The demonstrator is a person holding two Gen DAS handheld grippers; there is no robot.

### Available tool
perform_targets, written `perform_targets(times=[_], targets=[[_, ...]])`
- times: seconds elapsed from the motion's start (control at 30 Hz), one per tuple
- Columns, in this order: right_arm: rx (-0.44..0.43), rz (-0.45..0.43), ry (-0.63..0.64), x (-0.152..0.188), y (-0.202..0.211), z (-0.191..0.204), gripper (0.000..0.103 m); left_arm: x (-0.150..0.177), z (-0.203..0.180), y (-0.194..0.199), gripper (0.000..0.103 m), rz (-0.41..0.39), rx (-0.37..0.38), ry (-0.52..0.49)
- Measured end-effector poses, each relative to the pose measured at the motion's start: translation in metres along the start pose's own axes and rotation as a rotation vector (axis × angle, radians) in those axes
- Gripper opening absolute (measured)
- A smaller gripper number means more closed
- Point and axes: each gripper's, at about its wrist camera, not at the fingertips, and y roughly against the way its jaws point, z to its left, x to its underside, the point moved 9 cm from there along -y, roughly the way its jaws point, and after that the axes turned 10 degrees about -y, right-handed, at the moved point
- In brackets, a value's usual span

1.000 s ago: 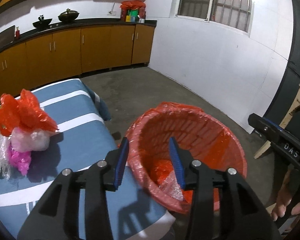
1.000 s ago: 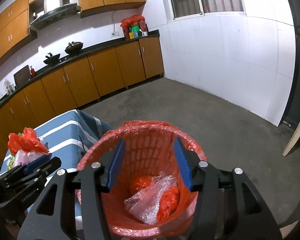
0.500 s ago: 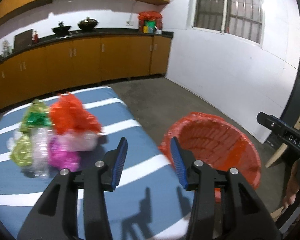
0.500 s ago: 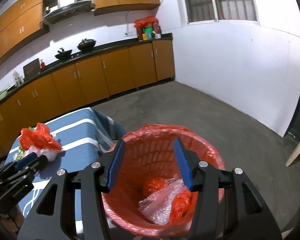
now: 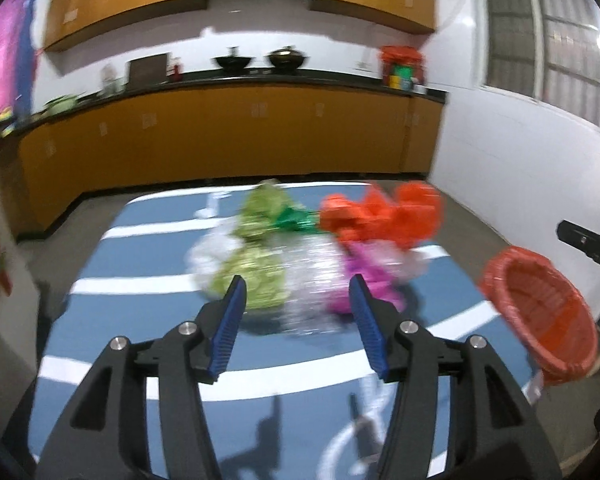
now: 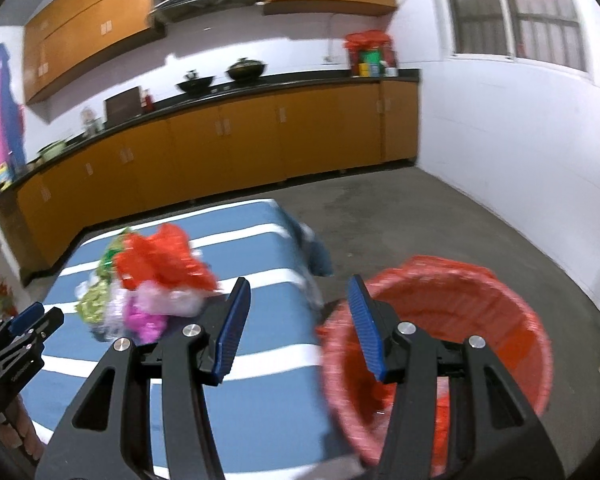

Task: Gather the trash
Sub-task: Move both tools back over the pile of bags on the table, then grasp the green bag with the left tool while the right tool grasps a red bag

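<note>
The trash lies in one heap on the blue-and-white striped table, toward its far half: crumpled plastic in yellow-green, dark green, clear, pink and orange-red, the pieces touching one another and blurred in my left view, so I cannot count them. From my left gripper the heap sits at twelve o'clock, just past the fingertips; the orange-red bag is at one o'clock on the heap's far right and the yellow-green bundle at eleven. My left jaws are opening, standing about half apart, with nothing between the blue pads and nothing gripped. The red basket, lined with a red bag, stands off the table's right edge at three o'clock in that view. My right gripper hangs over the near right corner of the table, its jaws also about half apart and holding nothing. In its view the heap lies at ten o'clock on the table, well apart from the fingertips, and the basket is at four o'clock, just beside the table's edge, with some orange-red plastic low inside it. My other gripper shows at the left edge, at eight o'clock, near the heap. Wooden cabinets under a dark counter run along the far wall.
</note>
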Motion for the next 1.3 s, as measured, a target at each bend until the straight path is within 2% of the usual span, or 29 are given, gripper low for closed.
perform_targets(times=[0.13,0.3,0.47,0.57,0.67,0.73,0.8,0.83,0.9,0.97,1.1,1.3], targets=[[-0.055,0.012,0.044,0.004,-0.011,0.04,0.052,0.011,0.04,0.003,0.055,0.01,-0.046,0.066],[-0.1,0.018,0.072,0.0,-0.028,0.083,0.052,0.021,0.067,0.007,0.056,0.014,-0.071,0.111],[-0.112,0.015,0.094,-0.009,-0.047,0.115,0.052,0.03,0.084,0.009,0.056,0.022,-0.075,0.148],[-0.082,0.027,0.125,-0.008,-0.063,0.125,0.052,0.033,0.087,0.009,0.057,0.026,-0.076,0.161],[-0.041,0.081,0.151,0.002,-0.081,0.123,0.051,0.036,0.087,0.008,0.057,0.032,-0.074,0.168],[-0.021,0.129,0.152,0.012,-0.09,0.114,0.047,0.039,0.089,0.007,0.056,0.035,-0.071,0.173],[-0.015,0.166,0.142,0.023,-0.093,0.107,0.035,0.04,0.089,0.006,0.056,0.036,-0.07,0.175],[-0.013,0.186,0.13,0.028,-0.094,0.101,0.033,0.041,0.089,0.005,0.056,0.038,-0.068,0.177],[-0.012,0.214,0.118,0.035,-0.094,0.096,0.019,0.042,0.088,0.004,0.057,0.042,-0.064,0.18],[-0.011,0.237,0.105,0.042,-0.094,0.088,0.011,0.042,0.086,0.003,0.056,0.044,-0.06,0.179],[-0.016,0.242,0.08,0.046,-0.089,0.077,0.007,0.041,0.081,0.002,0.057,0.046,-0.057,0.167],[-0.042,0.183,0.061,0.037,-0.069,0.073,0.006,0.036,0.077,-0.005,0.057,0.051,-0.046,0.164]])
